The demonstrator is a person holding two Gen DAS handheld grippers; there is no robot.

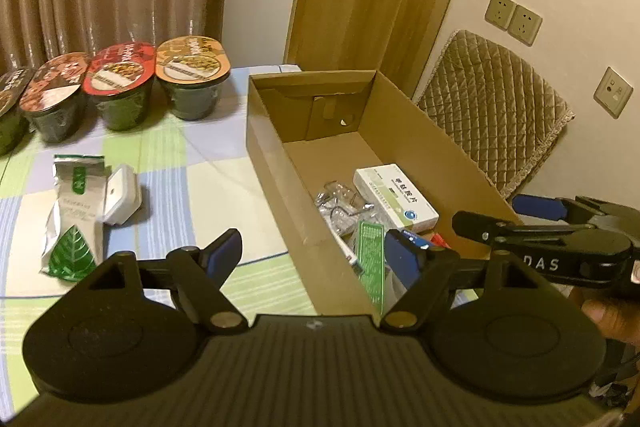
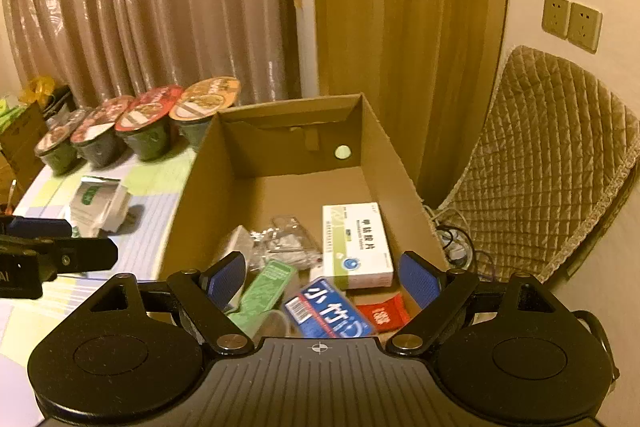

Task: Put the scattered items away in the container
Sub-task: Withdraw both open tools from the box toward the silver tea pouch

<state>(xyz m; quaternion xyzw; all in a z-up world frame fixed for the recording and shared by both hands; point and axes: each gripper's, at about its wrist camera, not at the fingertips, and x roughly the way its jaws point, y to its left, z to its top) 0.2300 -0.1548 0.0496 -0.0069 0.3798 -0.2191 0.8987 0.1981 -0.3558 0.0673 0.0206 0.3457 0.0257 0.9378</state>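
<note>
Both grippers empty at the box

My left hand-held gripper (image 1: 316,255) and right hand-held gripper (image 2: 324,277) gape wide, holding nothing. The cardboard box (image 2: 200,187) holds several items; a foil packet (image 1: 74,215) and white charger (image 1: 122,201) lie on the counter (image 1: 192,187) beyond.

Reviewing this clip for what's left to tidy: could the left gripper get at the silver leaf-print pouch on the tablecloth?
Probably yes. The left gripper is open and empty, and the pouch lies flat outside the cardboard box, with bare cloth between. Only the white adapter crowds its right edge.
</note>
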